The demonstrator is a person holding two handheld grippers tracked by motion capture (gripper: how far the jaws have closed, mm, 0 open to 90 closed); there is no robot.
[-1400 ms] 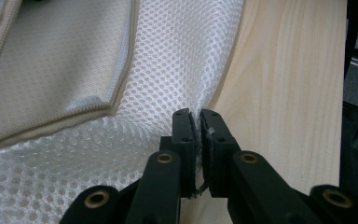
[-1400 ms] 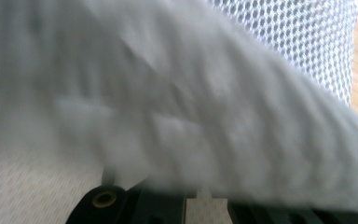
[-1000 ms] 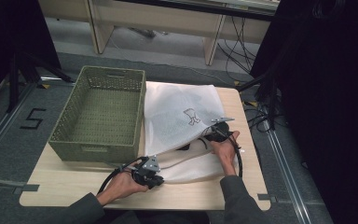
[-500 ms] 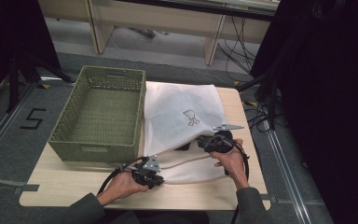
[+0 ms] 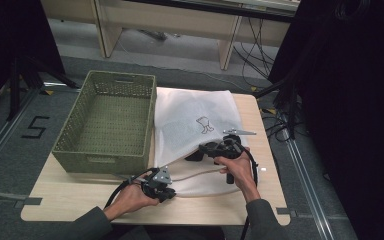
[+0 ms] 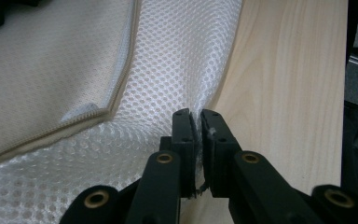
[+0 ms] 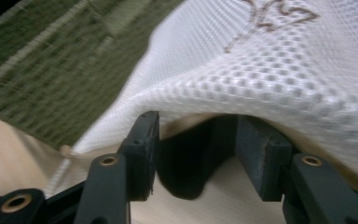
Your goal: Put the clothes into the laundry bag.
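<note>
From above, a white mesh laundry bag (image 5: 195, 130) lies on the table (image 5: 70, 200) beside a green basket (image 5: 107, 122), both tongs at its near edge. The left tongs (image 6: 196, 128) are clamped on a pinch of mesh. The right tongs (image 7: 196, 140), having just been opening, stand apart beneath a raised fold.

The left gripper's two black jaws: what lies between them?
In the left gripper view, the left gripper pinches a fold at the edge of the white mesh laundry bag, which lies on the light wooden table.
</note>
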